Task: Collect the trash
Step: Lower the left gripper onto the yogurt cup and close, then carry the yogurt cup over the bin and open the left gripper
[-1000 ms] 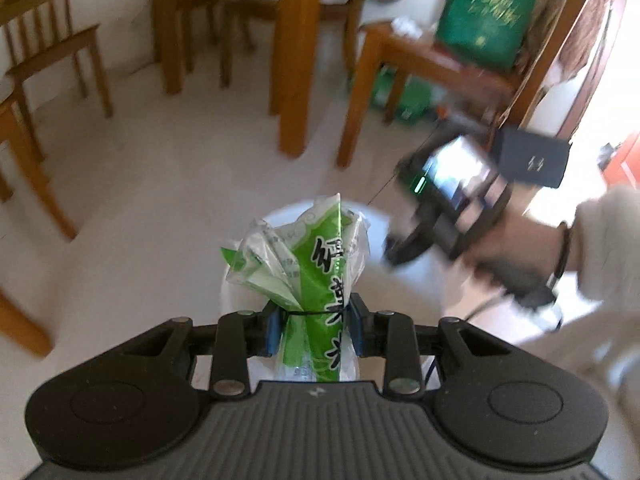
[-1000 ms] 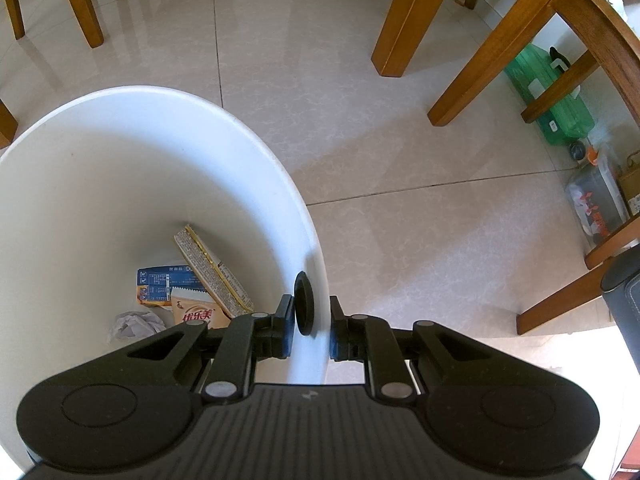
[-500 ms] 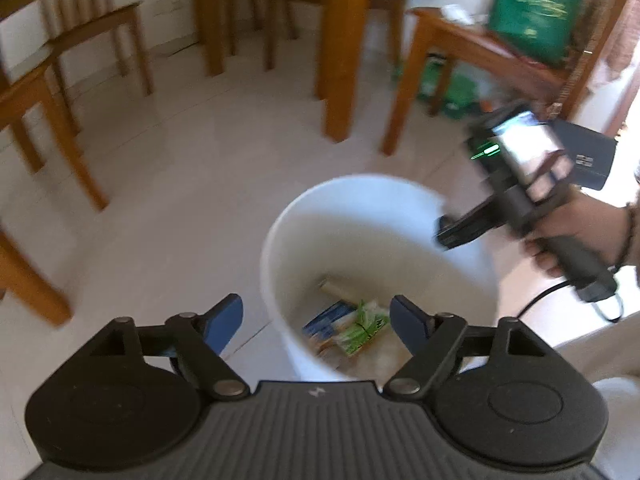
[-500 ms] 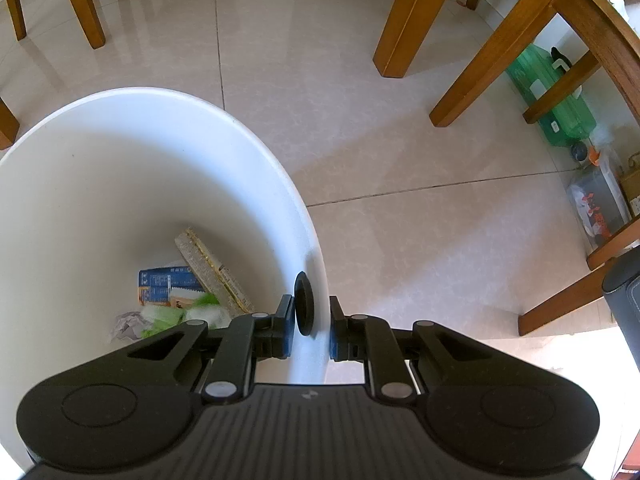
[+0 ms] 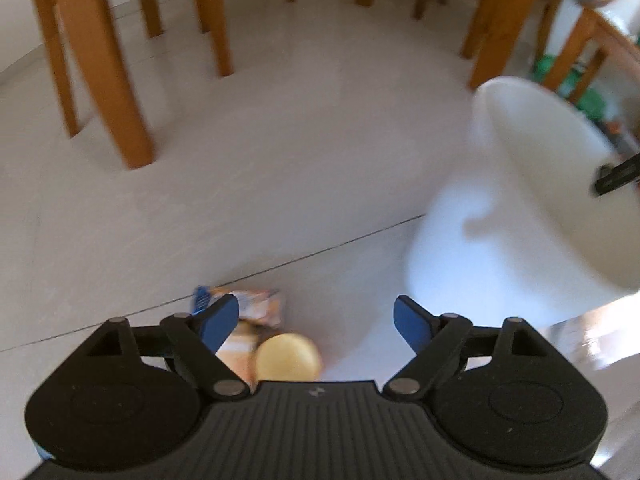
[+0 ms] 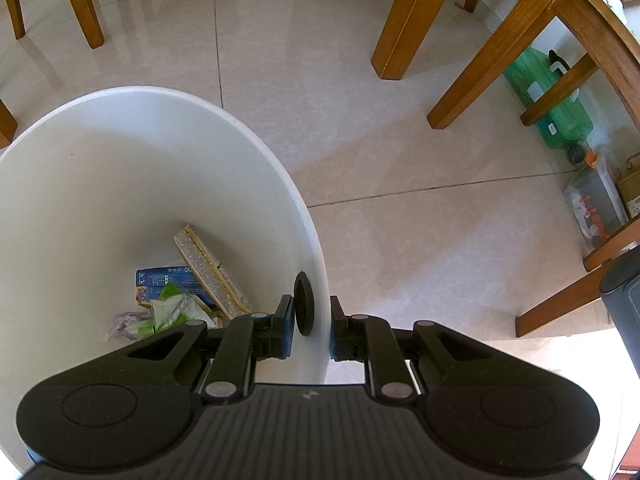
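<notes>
My left gripper [image 5: 316, 312] hangs low over the floor, its jaws wide and still opening, with nothing pressed between them. Under it lie a blurred orange-and-white wrapper [image 5: 256, 308] and a round yellow piece [image 5: 288, 358], closer to the left finger. The white bin [image 5: 500, 220] stands to the right. My right gripper [image 6: 312, 328] is shut on the bin's near rim [image 6: 200, 104], one finger inside and one outside. At the bottom of the bin lie a green-and-white wrapper [image 6: 172, 308], a blue box [image 6: 160, 280], a long tan carton [image 6: 212, 268] and crumpled paper [image 6: 124, 324].
Wooden chair legs [image 5: 108, 80] stand on the tiled floor at the back left. Table legs [image 6: 408, 20] rise beyond the bin. A green bottle [image 6: 552, 96] and a clear bag [image 6: 596, 208] lie under the table at the right. A dark cylinder [image 6: 624, 304] stands at the right edge.
The left gripper opened and let the green wrapper drop into the bin. It then swung down and left to the floor above the orange wrapper. The right gripper kept still on the rim.
</notes>
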{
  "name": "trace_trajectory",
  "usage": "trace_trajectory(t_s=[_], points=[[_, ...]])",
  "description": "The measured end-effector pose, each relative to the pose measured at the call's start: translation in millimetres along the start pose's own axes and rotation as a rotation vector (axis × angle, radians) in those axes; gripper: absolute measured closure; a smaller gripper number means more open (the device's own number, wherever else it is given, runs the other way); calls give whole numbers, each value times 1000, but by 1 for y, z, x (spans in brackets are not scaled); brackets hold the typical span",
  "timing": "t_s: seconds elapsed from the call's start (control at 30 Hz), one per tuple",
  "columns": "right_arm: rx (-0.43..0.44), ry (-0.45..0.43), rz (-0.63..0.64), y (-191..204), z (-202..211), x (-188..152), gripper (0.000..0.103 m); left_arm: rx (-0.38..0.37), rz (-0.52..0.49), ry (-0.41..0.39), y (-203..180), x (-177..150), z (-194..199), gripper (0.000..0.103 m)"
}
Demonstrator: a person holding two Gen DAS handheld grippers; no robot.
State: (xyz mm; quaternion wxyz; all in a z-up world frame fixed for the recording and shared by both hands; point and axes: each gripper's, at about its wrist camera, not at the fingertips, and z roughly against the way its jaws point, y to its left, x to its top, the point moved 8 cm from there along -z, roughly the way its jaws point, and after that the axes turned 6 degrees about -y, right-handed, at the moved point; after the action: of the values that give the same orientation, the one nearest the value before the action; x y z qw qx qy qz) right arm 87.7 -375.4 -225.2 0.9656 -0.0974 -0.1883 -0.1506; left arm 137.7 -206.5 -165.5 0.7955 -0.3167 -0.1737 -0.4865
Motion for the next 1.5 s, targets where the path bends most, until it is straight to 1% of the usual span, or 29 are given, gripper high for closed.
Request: trace_trajectory(t_s=[0.17, 0.27, 0.3, 0.37, 0.43, 0.53, 0.6, 0.63, 0.67, 0.73, 0.83, 0.87, 1.0, 1.07, 1.17, 1.27, 1.4, 1.5], points=[[-1, 1, -3, -1, 0, 0, 83, 60, 22, -13, 51, -24, -25, 19], [0, 1, -3, -2, 0, 0, 84, 78, 66, 6, 68, -43, -52, 19], [-1, 1, -4, -2, 0, 0, 84, 79, 66, 17, 72, -49, -62, 19], [-3, 0, -4, -2, 0, 0, 83, 98, 61, 39, 76, -58, -78, 20], [-5, -1, -3, -1, 0, 0, 83, 108, 76, 44, 81, -62, -90, 20], [-6, -1, -5, -1, 0, 0, 83, 99, 85, 41, 86, -66, -103, 20], [-6, -2, -3, -1, 0, 0, 83, 99, 55, 47, 83, -67, -110, 20], [-7, -2, -2, -2, 0, 0, 83, 101, 41, 57, 82, -67, -114, 24], [-7, -2, -2, -2, 0, 0, 83, 104, 29, 67, 81, -69, -118, 32], [-6, -2, -4, -2, 0, 0, 83, 113, 15, 83, 81, -72, -124, 34], [-5, -1, -8, -3, 0, 0, 83, 116, 38, 71, 83, -74, -130, 30], [-5, -1, -8, -3, 1, 0, 83, 115, 56, 68, 83, -74, -131, 29], [-5, -1, -10, -3, 1, 0, 83, 118, 74, 71, 84, -78, -136, 28], [-6, -2, -9, -3, 1, 1, 83, 111, 113, 76, 86, -78, -135, 29], [-6, -1, -11, -3, 0, 1, 83, 121, 102, 68, 83, -77, -129, 29], [-5, 0, -12, -3, 0, 1, 83, 109, 140, 62, 82, -75, -117, 29], [-5, 0, -11, -3, 0, 2, 83, 86, 144, 34, 74, -67, -96, 30], [-6, -1, -10, -2, 0, 3, 83, 65, 128, 9, 67, -61, -77, 30]])
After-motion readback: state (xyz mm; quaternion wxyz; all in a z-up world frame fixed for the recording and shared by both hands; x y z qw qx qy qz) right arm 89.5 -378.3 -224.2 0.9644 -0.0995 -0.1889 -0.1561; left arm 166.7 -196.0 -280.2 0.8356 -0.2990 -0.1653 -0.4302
